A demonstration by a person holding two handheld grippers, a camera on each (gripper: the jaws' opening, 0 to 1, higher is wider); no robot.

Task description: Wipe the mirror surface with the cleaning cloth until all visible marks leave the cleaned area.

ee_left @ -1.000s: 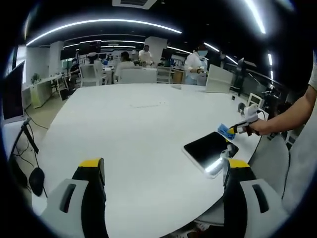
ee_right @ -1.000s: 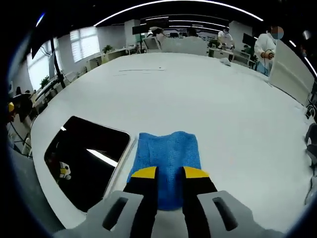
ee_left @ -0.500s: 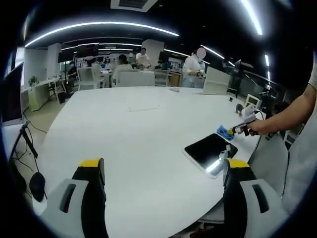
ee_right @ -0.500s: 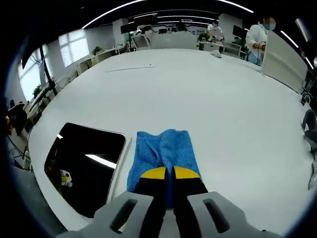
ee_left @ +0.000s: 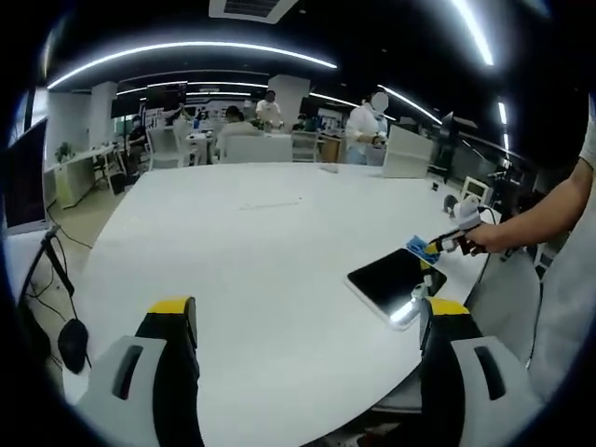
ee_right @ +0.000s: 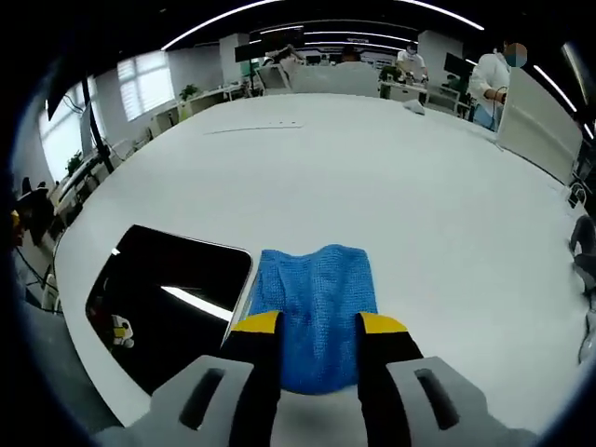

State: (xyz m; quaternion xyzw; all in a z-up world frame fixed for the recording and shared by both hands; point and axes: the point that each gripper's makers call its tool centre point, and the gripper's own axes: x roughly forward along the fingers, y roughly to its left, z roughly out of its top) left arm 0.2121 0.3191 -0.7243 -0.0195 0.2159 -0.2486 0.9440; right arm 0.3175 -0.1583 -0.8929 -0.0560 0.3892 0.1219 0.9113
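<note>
- So, mirror (ee_right: 168, 307) lies flat near the edge of the white surface (ee_right: 391, 186), dark glass showing ceiling strip lights; marks too small to tell.
- Cleaning cloth (ee_right: 317, 303) is blue, lying on the surface just beside the mirror's right edge, its left hem touching or all but touching the frame.
- R gripper (ee_right: 318, 326): fingers now stand apart w/ the cloth between them. Half a sec ago they were pinched together on it, a sec ago somewhat apart. So it pinched then let go; looks like a re-grip, cloth not held at present.
- Means wiping hasn't begun, I'd say: cloth is off the glass and needs a fresh hold first.
- From the left gripper view the mirror (ee_left: 396, 279) sits far right, w/ the R gripper (ee_left: 430, 247) and cloth (ee_left: 419, 248) by its far corner, a hand (ee_left: 489, 237) behind.
- L gripper (ee_left: 307, 321) hovers well apart, fingers wide, nothing in them; view barely shifted.
</note>
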